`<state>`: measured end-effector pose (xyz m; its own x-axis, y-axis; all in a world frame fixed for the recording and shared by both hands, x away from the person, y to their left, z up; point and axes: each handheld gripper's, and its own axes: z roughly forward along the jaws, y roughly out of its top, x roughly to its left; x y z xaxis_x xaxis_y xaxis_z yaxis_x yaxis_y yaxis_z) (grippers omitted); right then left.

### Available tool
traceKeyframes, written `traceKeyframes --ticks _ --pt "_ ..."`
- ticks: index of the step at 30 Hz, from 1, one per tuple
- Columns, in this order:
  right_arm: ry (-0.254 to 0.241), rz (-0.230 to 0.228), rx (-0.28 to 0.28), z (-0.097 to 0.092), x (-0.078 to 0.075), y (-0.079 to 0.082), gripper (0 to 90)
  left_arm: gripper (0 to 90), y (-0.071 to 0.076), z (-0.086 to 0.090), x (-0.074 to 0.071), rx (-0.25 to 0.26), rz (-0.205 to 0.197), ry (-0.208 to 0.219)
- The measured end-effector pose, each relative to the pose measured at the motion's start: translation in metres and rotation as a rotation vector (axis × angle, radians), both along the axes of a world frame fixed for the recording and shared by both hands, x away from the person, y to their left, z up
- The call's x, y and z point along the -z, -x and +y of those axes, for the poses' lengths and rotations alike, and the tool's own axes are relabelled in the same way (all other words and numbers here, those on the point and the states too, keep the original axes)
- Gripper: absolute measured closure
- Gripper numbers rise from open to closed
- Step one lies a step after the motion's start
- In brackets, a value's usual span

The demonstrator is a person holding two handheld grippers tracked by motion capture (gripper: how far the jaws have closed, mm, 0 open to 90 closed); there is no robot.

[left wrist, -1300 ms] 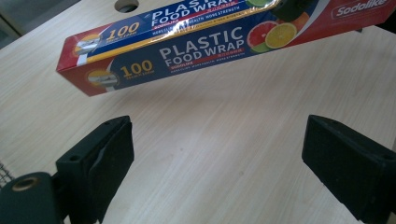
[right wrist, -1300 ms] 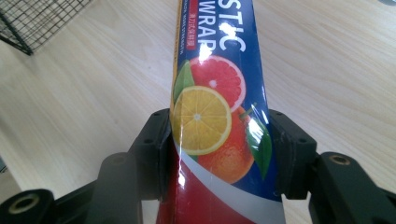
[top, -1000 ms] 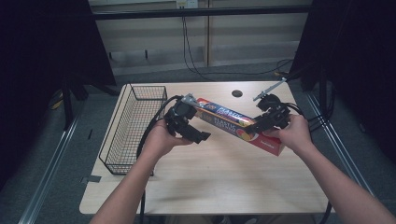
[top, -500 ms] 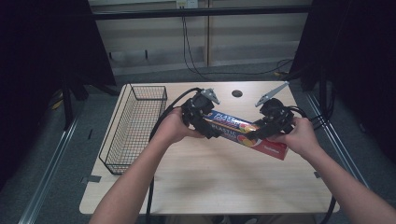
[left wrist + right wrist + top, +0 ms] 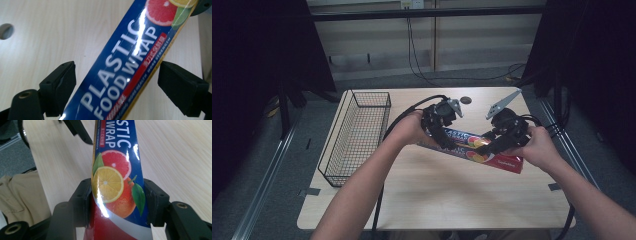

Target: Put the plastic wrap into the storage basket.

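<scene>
Presently: Plastic Wrap Box Between Two Claws

Item one: a long, narrow blue-and-red cardboard box of plastic food wrap (image 5: 477,149), printed with citrus fruit, lay slantwise just above the middle of the pale wooden table (image 5: 437,200), between the two hands.

Item two: the right claw (image 5: 116,202) was clamped on the box's red, fruit-printed end, both black pads pressed flat against its sides.

Item three: the left claw (image 5: 117,87) straddled the box's blue lettered end. Its jaws had just been closing with the box between them, yet a gap remained on each side and neither pad touched the cardboard.

Item four: a black wire basket (image 5: 357,135) stood at the table's left edge, well apart from the box.

Item five: a small dark round hole (image 5: 466,100) showed near the table's far edge.
</scene>
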<state>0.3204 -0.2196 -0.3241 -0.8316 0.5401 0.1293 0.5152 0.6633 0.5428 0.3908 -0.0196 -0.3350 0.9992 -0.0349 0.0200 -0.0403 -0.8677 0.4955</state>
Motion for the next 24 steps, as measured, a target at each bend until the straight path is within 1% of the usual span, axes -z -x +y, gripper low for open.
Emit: traceKeyframes --ticks 1,2,3,4,5,6,7,8,9,10,11,12,13,14,15,16,17,18,19,20,21,22,23,24 --pt "-0.004 -0.001 -0.009 0.0 0.0 0.0 47.4 16.5 0.002 -0.002 0.001 0.019 0.004 0.001" --pt "-0.004 -0.001 -0.009 0.0 0.0 0.0 47.4 18.5 0.002 -0.002 0.001 0.019 0.004 0.001" --pt "-0.013 -0.009 -0.037 -0.001 -0.001 0.001 47.3 20.5 0.004 -0.006 0.002 0.07 0.022 -0.002" --pt "-0.013 -0.009 -0.037 -0.001 -0.001 0.001 47.3 21.6 0.004 -0.006 0.002 0.07 0.022 -0.002" --pt "-0.036 -0.001 -0.06 -0.003 -0.002 0.0 47.3 24.3 0.006 -0.011 0.003 0.111 0.055 -0.025" --pt "-0.041 -0.011 -0.073 -0.003 -0.002 0.0 47.2 26.8 0.007 -0.013 0.003 0.128 0.058 -0.031" --pt "-0.042 -0.012 -0.083 -0.002 -0.003 0.0 47.2 28.9 0.007 -0.015 0.003 0.138 0.07 -0.052" --pt "-0.041 -0.034 -0.12 -0.002 -0.004 -0.001 47.2 31.6 0.008 -0.016 0.002 0.138 0.088 -0.071" --pt "-0.03 -0.049 -0.148 -0.002 -0.004 0.0 47.1 34.2 0.009 -0.017 0.001 0.144 0.093 -0.089" --pt "-0.017 -0.066 -0.172 -0.002 -0.003 0.001 47.0 37.2 0.01 -0.017 0.002 0.147 0.101 -0.093" --pt "-0.007 -0.081 -0.198 -0.003 -0.003 0.001 46.8 39.4 0.015 -0.018 0.002 0.141 0.098 -0.095" --pt "-0.008 -0.073 -0.225 -0.005 -0.003 0.0 46.5 40.6 0.018 -0.018 0.002 0.144 0.089 -0.101" --pt "-0.012 -0.075 -0.244 -0.006 -0.002 0.0 45.9 41.3 0.021 -0.019 0.002 0.139 0.095 -0.107" --pt "-0.025 -0.069 -0.265 -0.008 -0.001 -0.001 45.1 41.9 0.021 -0.019 0.002 0.139 0.095 -0.107" --pt "-0.041 -0.053 -0.281 -0.009 0.0 -0.003 44.0 42.4 0.024 -0.017 -0.001 0.126 0.095 -0.119" --pt "-0.049 -0.06 -0.289 -0.01 0.0 -0.003 43.1 42.6 0.027 -0.016 -0.002 0.123 0.067 -0.118" --pt "-0.056 -0.073 -0.293 -0.01 0.001 -0.003 42.0 42.9 0.028 -0.015 -0.004 0.108 0.072 -0.133" --pt "-0.065 -0.059 -0.282 -0.009 0.002 -0.005 40.5 43.3 0.029 -0.015 -0.005 0.106 0.077 -0.146" --pt "-0.079 -0.034 -0.271 -0.008 0.003 -0.007 39.4 43.5 0.03 -0.014 -0.004 0.094 0.089 -0.162" --pt "-0.093 -0.018 -0.268 -0.008 0.004 -0.009 36.0 43.8 0.032 -0.013 -0.004 0.076 0.069 -0.172" --pt "-0.082 -0.015 -0.251 -0.007 0.006 -0.011 27.8 43.9 0.033 -0.012 -0.005 0.063 0.063 -0.185" --pt "-0.08 -0.021 -0.231 -0.007 0.007 -0.012 22.2 44.0 0.032 -0.009 -0.005 0.044 0.072 -0.192" --pt "-0.089 -0.021 -0.211 -0.008 0.007 -0.013 17.0 44.0 0.032 -0.009 -0.005 0.044 0.072 -0.192" --pt "-0.089 -0.021 -0.211 -0.008 0.007 -0.013 17.0 44.0 0.029 -0.005 -0.006 0.031 0.075 -0.196"
